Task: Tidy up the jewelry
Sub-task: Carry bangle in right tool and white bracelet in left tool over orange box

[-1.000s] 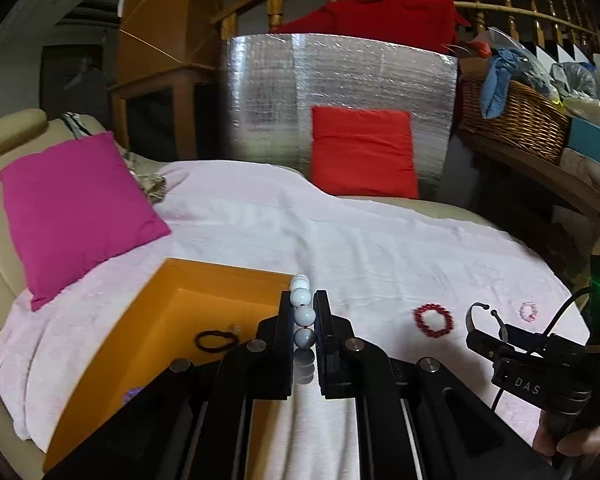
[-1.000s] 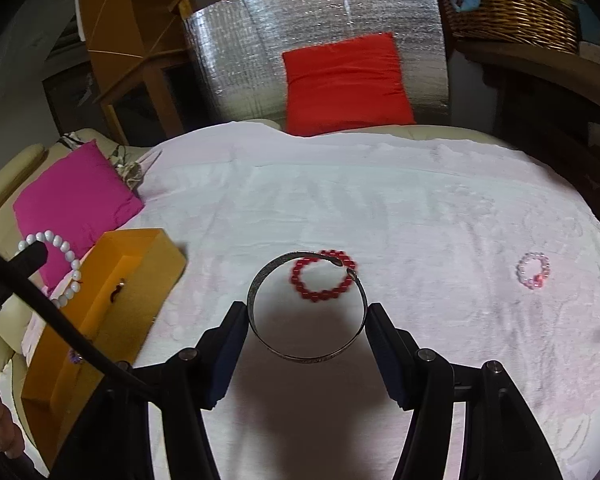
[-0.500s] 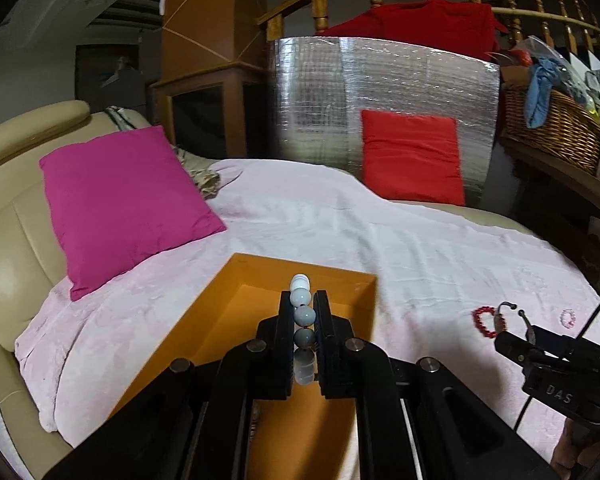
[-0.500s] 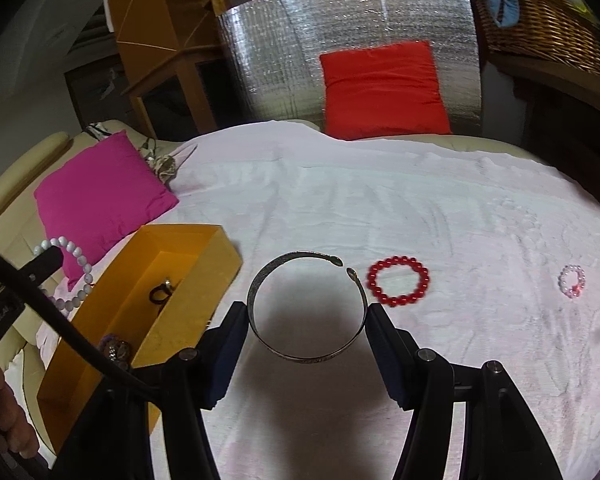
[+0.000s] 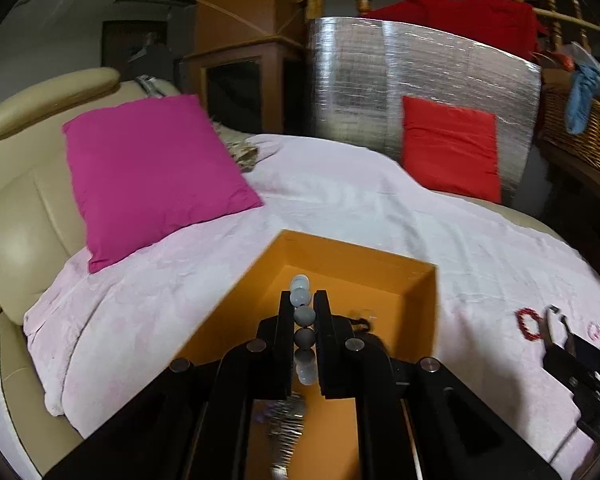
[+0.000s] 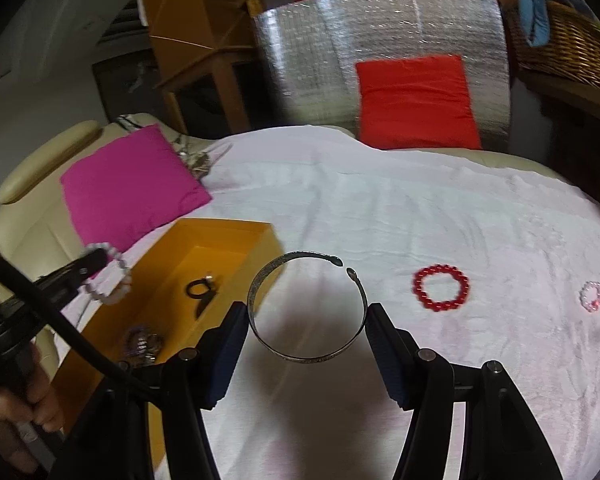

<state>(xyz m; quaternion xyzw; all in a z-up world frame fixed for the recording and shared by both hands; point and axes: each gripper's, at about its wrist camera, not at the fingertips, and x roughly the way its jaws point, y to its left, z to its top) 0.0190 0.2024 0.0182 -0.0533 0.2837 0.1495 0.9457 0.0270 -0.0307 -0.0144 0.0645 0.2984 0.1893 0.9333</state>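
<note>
The left gripper (image 5: 303,312) is clenching a white pearl-bead bracelet (image 5: 302,316), its narrow jaws pinching the string of beads so that a few beads are standing up between the pads and one is poking out past the tips. It is hanging over the open orange box (image 5: 416,268), which is sitting on the pale pink blanket (image 5: 340,204) spread across the cream sofa (image 5: 24,208). In the right wrist view that same bracelet (image 6: 114,276) is dangling as a loop from the gripper's tip (image 6: 96,260) above the box's near left edge, and the person's hand (image 6: 16,412) is wrapping the handle at the lower left. Inside the box (image 6: 260,232) a dark ring (image 6: 200,290) is lying on the floor, and a blurred cluster of beaded jewelry (image 6: 142,342) is lying nearer the camera. The right gripper (image 6: 306,320) is grasping a silver open cuff bangle (image 6: 308,308) across its width, one pad pressing on each side, with the gap of the bangle facing away from the camera; it is being held above the blanket just to the right of the box. A red bead bracelet (image 6: 440,287) is lying flat on the blanket near the bangle's right side, and a small pink bead bracelet (image 6: 592,297) is lying farther right, well apart from the box. A magenta cushion (image 6: 132,188) is leaning on the sofa behind the box.
</note>
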